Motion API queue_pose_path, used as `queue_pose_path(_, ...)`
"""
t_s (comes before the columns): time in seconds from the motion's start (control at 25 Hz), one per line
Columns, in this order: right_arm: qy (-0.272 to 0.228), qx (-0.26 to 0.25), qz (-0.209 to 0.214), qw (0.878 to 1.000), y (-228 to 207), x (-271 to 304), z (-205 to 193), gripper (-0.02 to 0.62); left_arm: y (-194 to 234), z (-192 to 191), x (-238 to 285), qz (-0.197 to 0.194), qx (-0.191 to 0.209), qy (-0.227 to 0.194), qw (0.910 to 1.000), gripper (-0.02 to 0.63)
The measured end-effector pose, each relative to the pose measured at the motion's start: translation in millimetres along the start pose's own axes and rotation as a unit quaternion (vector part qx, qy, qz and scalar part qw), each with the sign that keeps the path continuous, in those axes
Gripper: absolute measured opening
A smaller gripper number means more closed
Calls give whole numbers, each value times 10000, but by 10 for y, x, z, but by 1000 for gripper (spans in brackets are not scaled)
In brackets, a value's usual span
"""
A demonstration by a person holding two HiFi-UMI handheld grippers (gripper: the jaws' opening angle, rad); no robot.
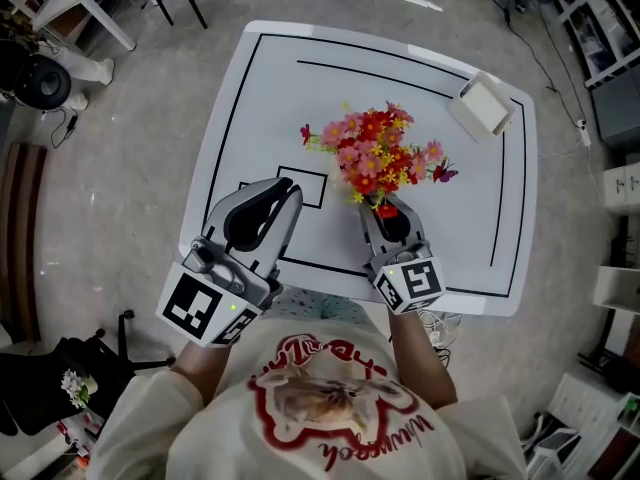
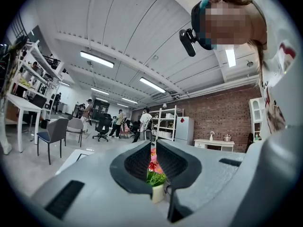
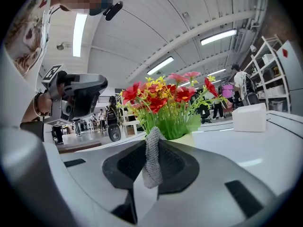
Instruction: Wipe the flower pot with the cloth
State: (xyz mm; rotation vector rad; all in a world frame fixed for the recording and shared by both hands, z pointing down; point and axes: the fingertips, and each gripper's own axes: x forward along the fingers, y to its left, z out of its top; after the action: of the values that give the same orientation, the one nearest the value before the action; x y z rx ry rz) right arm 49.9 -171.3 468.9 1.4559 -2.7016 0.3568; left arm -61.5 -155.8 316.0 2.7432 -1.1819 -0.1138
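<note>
Strip-lit workshop, red brick wall (image 2: 222, 115) behind: a white square table marked with black lines (image 1: 300, 98) stands on grey floor (image 1: 130, 178). At eight o'clock from the plant, the left gripper (image 1: 288, 193) is closed on nothing. Mid-table sits the small cream flower pot (image 2: 157, 192) of red, pink and yellow artificial blooms (image 1: 380, 153). It is probably light and top-heavy, apt to slide or tip, so best steadied low on its wall. Close at its six o'clock, the right gripper (image 3: 152, 150) pinches a limp grey knitted cloth (image 3: 151, 167). A white box (image 1: 483, 106) lies at two o'clock.
</note>
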Motion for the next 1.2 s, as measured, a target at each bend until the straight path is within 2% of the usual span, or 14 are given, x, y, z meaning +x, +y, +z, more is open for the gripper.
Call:
queue_pose_path(0.76,-122,239,-145,9995,146,43,-11,64,21,-51,-153,210,-78,-7,9997,38)
queue_pose_path(1.2,-68,252,267,9993,368,291,23,64,64,-50,-243,379,-74,-29,9993,38)
